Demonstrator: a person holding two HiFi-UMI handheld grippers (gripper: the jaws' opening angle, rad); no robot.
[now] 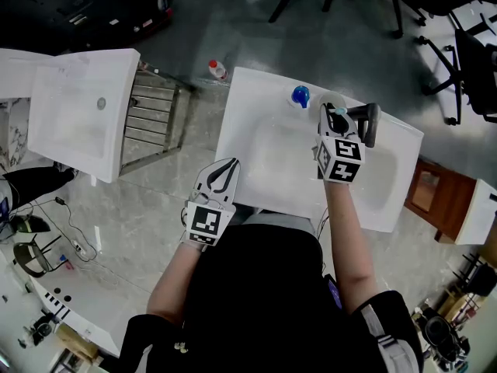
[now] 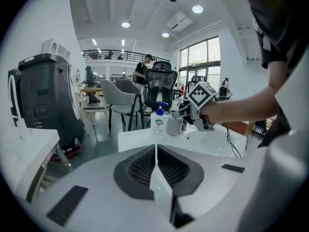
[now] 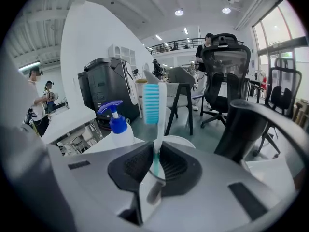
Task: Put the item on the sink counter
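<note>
My right gripper point(image 3: 155, 166) is shut on the handle of a toothbrush point(image 3: 155, 105), which stands upright with its teal and white bristles on top. Right behind the jaws is the rim of a white cup point(image 3: 179, 140). In the head view this gripper point(image 1: 335, 117) hovers over the back of the white sink counter point(image 1: 241, 103), between a blue-topped pump bottle point(image 1: 300, 95) and a black faucet point(image 1: 371, 120). My left gripper point(image 1: 224, 169) hangs at the counter's front edge, shut and empty. The left gripper view shows its jaws point(image 2: 155, 151) pressed together, with the cup point(image 2: 174, 125) far ahead.
The pump bottle point(image 3: 116, 127) stands left of the cup and the faucet point(image 3: 246, 124) rises on the right. A second white sink unit point(image 1: 74, 111) and a metal rack point(image 1: 155, 119) stand to the left. Office chairs point(image 1: 458, 61) and a wooden box point(image 1: 431, 196) lie beyond and right.
</note>
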